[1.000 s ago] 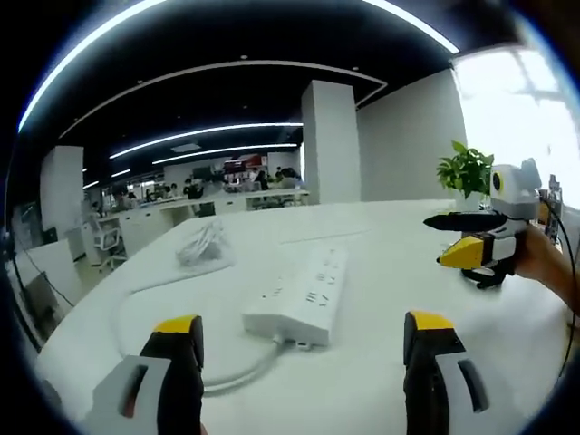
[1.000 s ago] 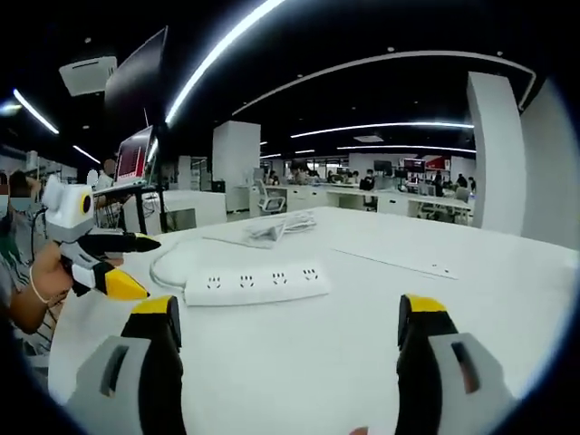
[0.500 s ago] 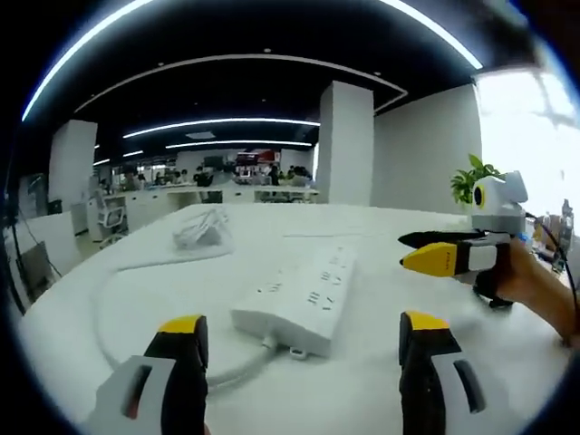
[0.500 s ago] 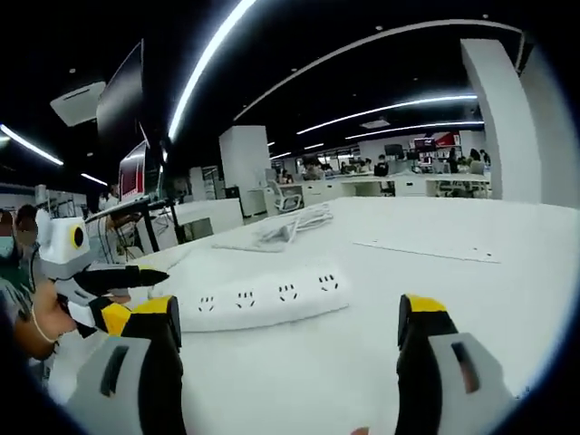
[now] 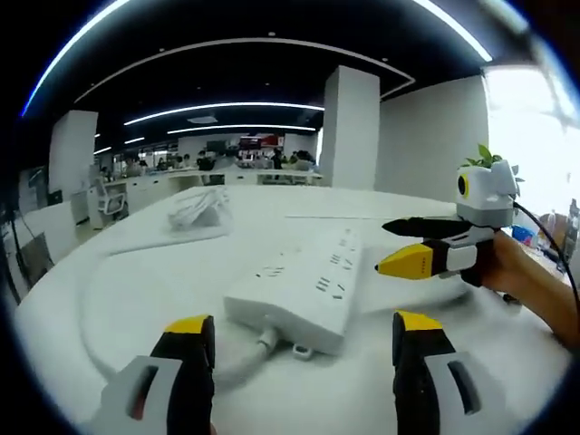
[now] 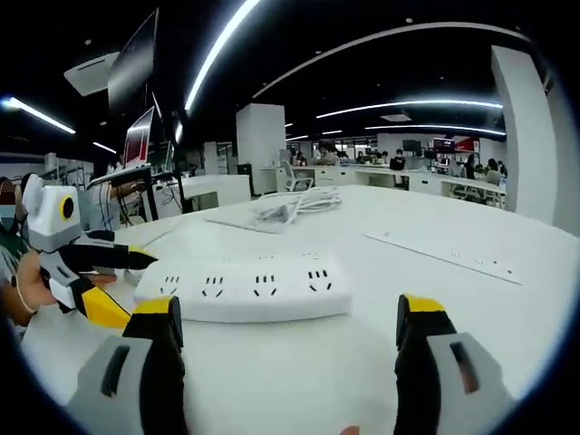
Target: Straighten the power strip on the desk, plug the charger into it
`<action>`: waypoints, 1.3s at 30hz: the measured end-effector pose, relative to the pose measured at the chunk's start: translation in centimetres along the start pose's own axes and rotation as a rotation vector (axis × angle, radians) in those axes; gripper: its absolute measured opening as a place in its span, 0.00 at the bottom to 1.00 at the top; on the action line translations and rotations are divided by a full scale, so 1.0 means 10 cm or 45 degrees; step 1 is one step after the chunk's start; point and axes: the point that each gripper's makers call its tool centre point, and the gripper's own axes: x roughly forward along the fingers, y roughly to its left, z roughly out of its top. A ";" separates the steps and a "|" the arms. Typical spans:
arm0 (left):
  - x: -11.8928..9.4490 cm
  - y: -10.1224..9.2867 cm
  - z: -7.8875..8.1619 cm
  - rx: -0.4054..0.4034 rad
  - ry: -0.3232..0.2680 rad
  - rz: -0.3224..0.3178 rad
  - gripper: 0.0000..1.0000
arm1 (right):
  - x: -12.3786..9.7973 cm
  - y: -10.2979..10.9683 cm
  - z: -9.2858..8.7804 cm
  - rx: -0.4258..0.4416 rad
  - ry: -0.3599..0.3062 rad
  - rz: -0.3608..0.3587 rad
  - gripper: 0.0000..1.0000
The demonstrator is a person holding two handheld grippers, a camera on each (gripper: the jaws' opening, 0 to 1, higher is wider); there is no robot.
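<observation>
Both my grippers, left [image 5: 304, 349] and right [image 6: 285, 340], hang with jaws spread and empty, closer to the strip [image 6: 245, 287] than a second ago. It lies mid-desk [image 6: 435, 299], slanted to the edges. Beyond it the bundled charger [image 6: 290, 207] rests toward the far edge.

Bright on the white surface [image 5: 136, 299], dark up at the ceiling. Lit by long glowing light strips [image 6: 217, 54] overhead. Very strong glare from the window [image 5: 535, 127] in the left gripper view, washed out white. Soft, faint shadows under the power strip [image 6: 245, 288]. Bent and curved near the edges. Far-off desks a little fuzzy.
</observation>
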 end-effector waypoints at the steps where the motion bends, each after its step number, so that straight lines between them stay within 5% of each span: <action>1: 0.01 0.00 0.00 -0.006 0.002 -0.004 0.81 | 0.01 0.01 0.00 -0.005 -0.006 0.012 0.99; 11: 0.11 0.00 -0.05 -0.015 0.062 -0.021 0.80 | 0.12 0.03 0.01 -0.014 -0.040 0.157 0.96; 17: 0.13 0.01 -0.07 0.011 0.077 -0.009 0.76 | 0.19 0.05 -0.09 -0.037 0.027 0.205 0.95; 39: 0.18 0.09 -0.06 0.054 0.071 0.007 0.61 | 0.22 0.16 -0.19 -0.105 0.086 0.239 0.93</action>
